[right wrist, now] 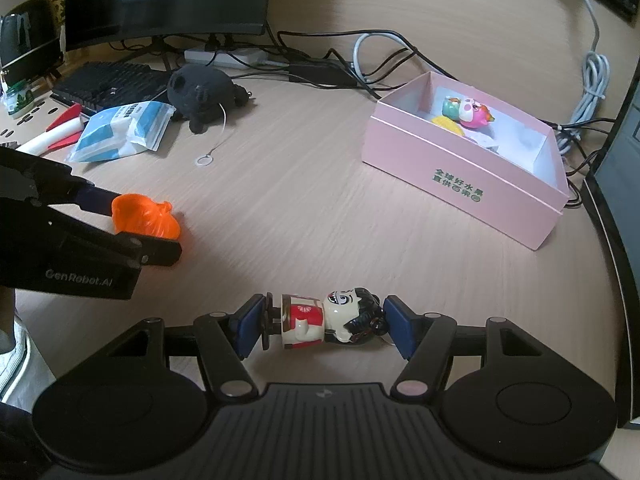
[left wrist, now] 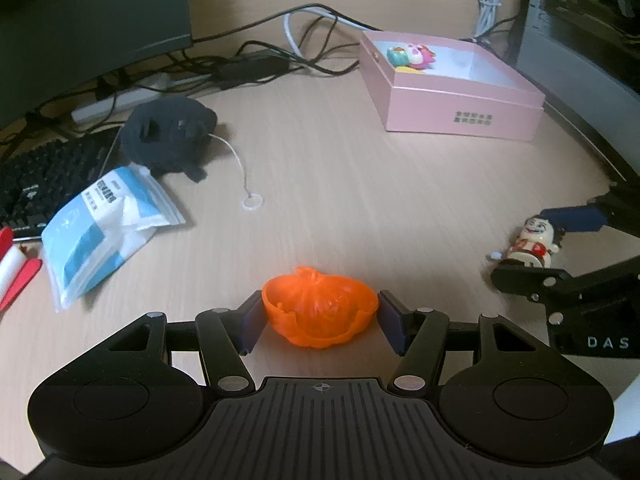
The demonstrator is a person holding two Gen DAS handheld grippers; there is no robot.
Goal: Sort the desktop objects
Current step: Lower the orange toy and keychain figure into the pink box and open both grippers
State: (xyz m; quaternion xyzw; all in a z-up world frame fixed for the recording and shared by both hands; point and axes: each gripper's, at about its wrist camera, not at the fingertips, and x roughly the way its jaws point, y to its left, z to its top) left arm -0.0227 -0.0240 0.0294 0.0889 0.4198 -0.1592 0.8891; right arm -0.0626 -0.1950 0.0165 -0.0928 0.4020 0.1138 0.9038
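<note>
Pumpkin shell (left wrist: 320,312), on the bench (left wrist: 360,200) and pinched across its rim in my left hand-held gripper (left wrist: 320,322), looks thin, light and crushable, while my right hand-held gripper (right wrist: 326,326) clasps the rigid, slippery doll (right wrist: 330,318) end to end.

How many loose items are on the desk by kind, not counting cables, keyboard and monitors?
Toys in the pink box: 2 or more, cannot tell apart
Figurine in right gripper: 1
Orange pumpkin shell in left gripper: 1
Black plush: 1
Blue-white pouch: 1
Red-white rocket: 1
Total: 7 or more
</note>
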